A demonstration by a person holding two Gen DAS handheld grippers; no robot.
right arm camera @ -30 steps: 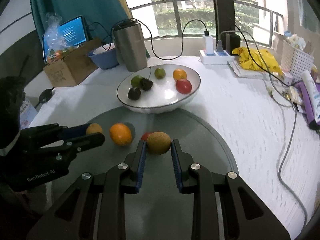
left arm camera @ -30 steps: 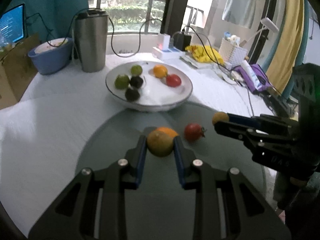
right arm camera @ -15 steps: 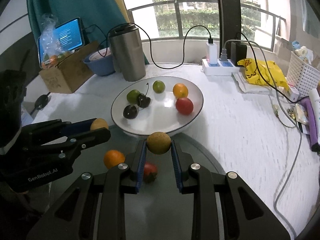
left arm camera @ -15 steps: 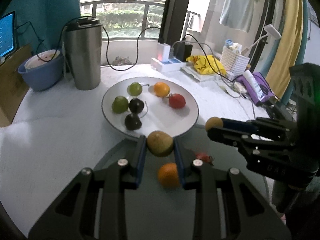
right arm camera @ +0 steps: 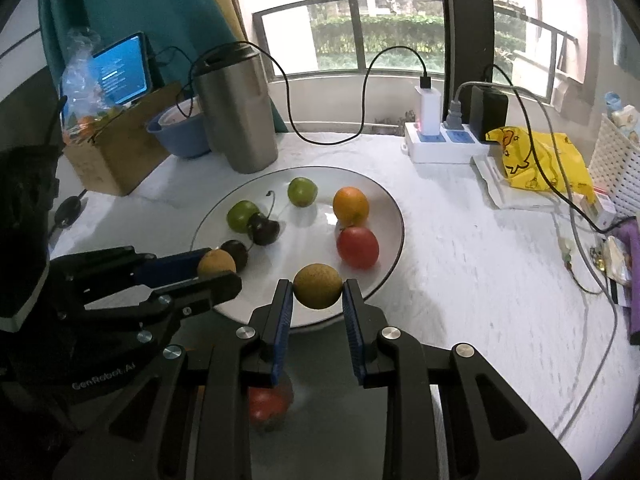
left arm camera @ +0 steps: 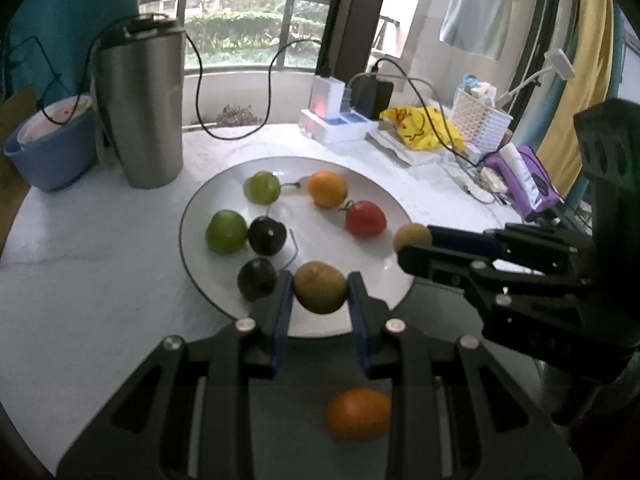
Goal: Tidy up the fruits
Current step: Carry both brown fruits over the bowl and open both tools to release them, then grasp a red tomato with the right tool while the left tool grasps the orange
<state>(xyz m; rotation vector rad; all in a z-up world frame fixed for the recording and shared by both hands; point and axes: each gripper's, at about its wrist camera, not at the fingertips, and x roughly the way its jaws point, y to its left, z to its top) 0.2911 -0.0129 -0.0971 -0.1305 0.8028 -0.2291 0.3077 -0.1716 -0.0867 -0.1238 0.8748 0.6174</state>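
My left gripper [left arm camera: 320, 296] is shut on a brown-green round fruit [left arm camera: 320, 287] and holds it over the near rim of the white plate [left arm camera: 192, 256]. My right gripper [right arm camera: 318, 294] is shut on a second brown round fruit [right arm camera: 318, 286] over the plate's [right arm camera: 390, 248] near edge. The plate holds two green fruits, two dark cherries, an orange [right arm camera: 350, 206] and a red tomato [right arm camera: 357, 247]. An orange [left arm camera: 358, 414] lies on the grey mat under the left gripper; a red tomato [right arm camera: 267, 406] lies under the right gripper.
A steel tumbler [left arm camera: 140, 108] and a blue bowl [left arm camera: 48, 148] stand behind the plate at left. A power strip with chargers [right arm camera: 444, 142], cables, a yellow bag [right arm camera: 536, 160] and a white basket [right arm camera: 618, 168] fill the right side. A cardboard box and tablet [right arm camera: 120, 68] are far left.
Both grippers have moved forward and up from the grey mat to the plate's near edge, each still holding its brown fruit. The orange and tomato stayed on the mat.
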